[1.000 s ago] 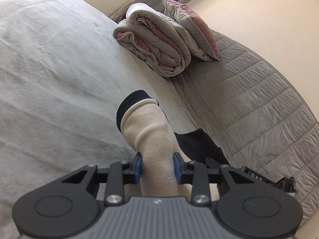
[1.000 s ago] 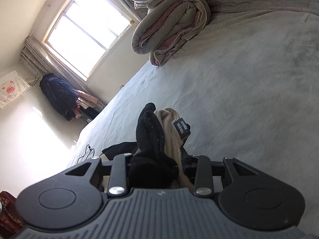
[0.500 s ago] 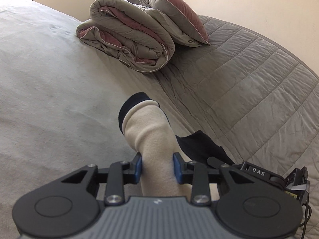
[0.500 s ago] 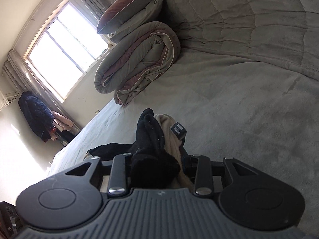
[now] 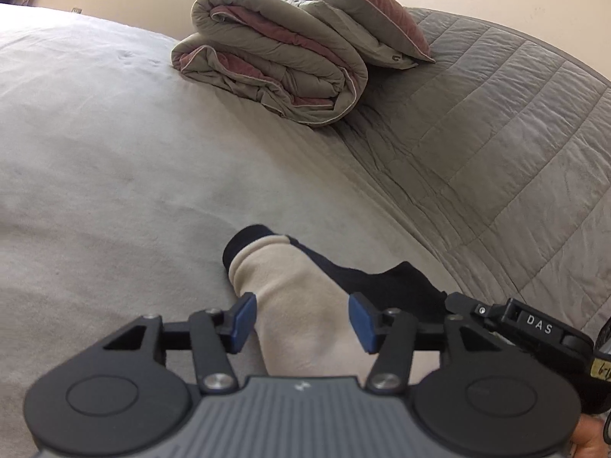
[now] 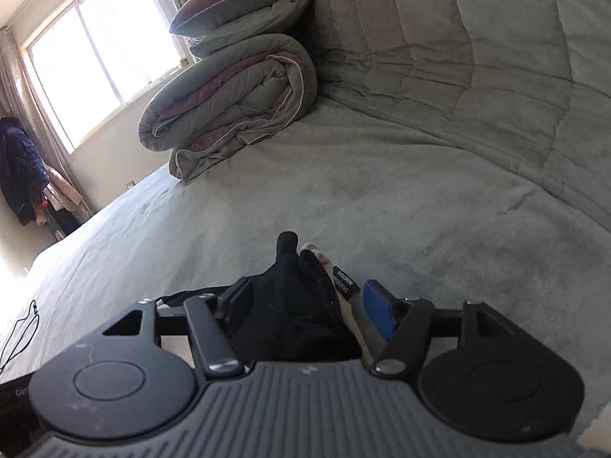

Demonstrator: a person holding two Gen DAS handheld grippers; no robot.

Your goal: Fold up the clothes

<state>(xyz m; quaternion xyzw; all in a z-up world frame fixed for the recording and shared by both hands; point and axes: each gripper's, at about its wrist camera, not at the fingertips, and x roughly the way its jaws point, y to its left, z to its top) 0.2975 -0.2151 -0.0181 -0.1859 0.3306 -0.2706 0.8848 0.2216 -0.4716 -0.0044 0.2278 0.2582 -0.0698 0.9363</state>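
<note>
Lying on the bed (image 5: 114, 175): garment (image 5: 301, 305) between both opening hand-held grippers, left (image 5: 301, 318) and right (image 6: 305, 305), stretching toward twelve o'clock, pads clear.

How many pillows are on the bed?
1: the pillow rests on the folded quilt against the padded headboard. Others may lie out of view.

Both grippers — left (image 5: 303, 318), right (image 6: 311, 307) — opening
</note>
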